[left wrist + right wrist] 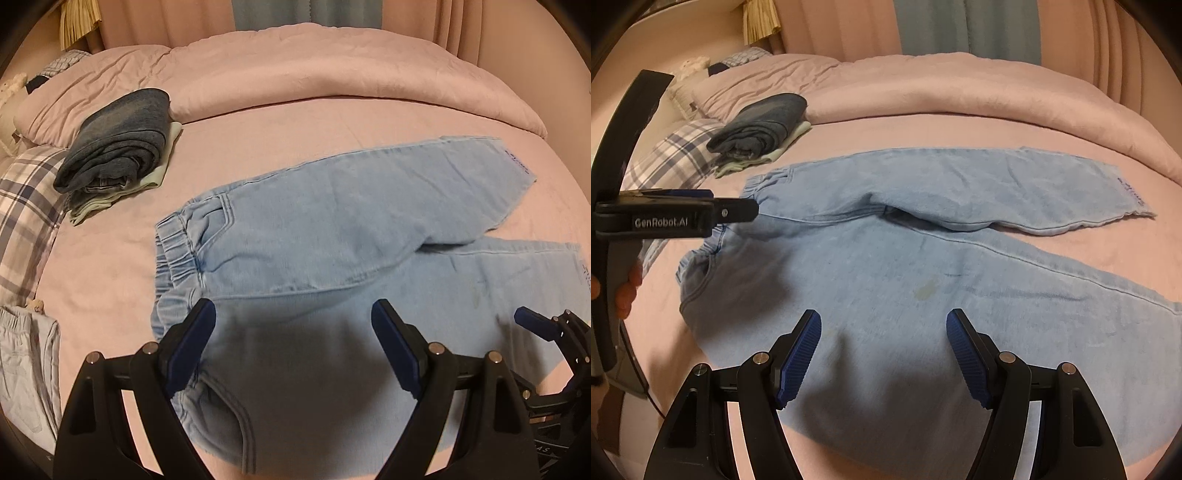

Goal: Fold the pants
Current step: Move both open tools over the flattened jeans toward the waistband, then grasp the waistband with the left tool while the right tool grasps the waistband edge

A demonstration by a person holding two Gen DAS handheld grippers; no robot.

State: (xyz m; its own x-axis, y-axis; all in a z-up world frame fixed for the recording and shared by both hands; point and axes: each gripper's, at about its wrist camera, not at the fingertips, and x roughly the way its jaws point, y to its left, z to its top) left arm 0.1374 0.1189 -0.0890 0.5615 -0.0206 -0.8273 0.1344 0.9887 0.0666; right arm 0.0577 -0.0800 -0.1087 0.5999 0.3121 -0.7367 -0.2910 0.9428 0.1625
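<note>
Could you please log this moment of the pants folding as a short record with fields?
surface: pink bed sheet
item: light blue pants, spread flat, legs apart, waistband at the left of both views
fold: not started
left gripper: open, above the waist end, holding nothing
right gripper: open, above the nearer leg, holding nothing
nearby: folded dark jeans stacked on other folded clothes by the pillows
</note>
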